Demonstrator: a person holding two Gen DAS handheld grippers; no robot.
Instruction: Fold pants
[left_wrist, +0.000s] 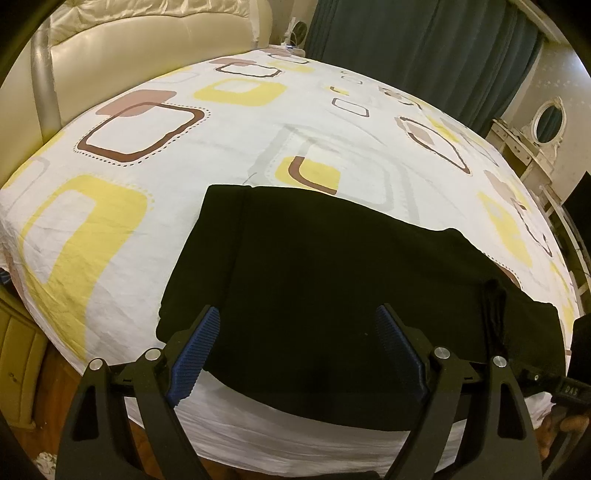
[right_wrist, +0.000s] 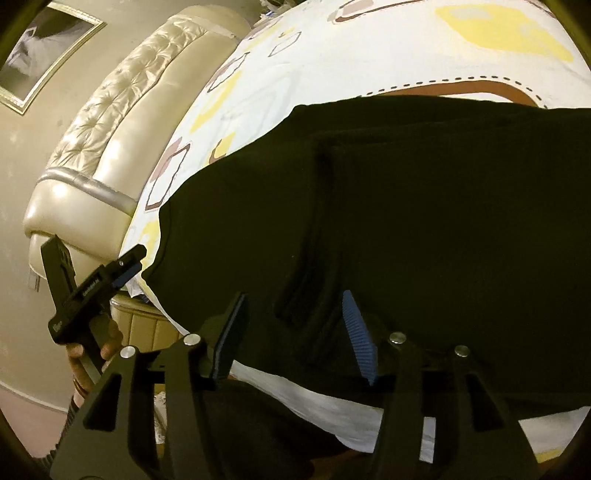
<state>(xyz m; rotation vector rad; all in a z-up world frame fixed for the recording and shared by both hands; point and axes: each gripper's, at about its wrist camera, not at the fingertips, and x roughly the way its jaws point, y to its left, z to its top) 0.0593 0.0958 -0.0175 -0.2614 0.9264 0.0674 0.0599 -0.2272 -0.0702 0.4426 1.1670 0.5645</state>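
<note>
Black pants (left_wrist: 314, 280) lie flat on the bed near its front edge, folded lengthwise, running left to right. They fill most of the right wrist view (right_wrist: 424, 221). My left gripper (left_wrist: 297, 314) is open, its blue-padded fingers (left_wrist: 195, 354) spread above the pants' near edge, holding nothing. My right gripper (right_wrist: 295, 299) is open too, just above the pants by a dark fold or pocket (right_wrist: 299, 280). The left gripper also shows at the left of the right wrist view (right_wrist: 99, 280), in a hand.
The bed sheet (left_wrist: 147, 155) is white with yellow and brown squares. A cream padded headboard (left_wrist: 122, 40) stands at the far left. Dark curtains (left_wrist: 424, 48) hang behind. A white dresser with an oval mirror (left_wrist: 546, 122) stands at the right. A framed picture (right_wrist: 44, 51) hangs on the wall.
</note>
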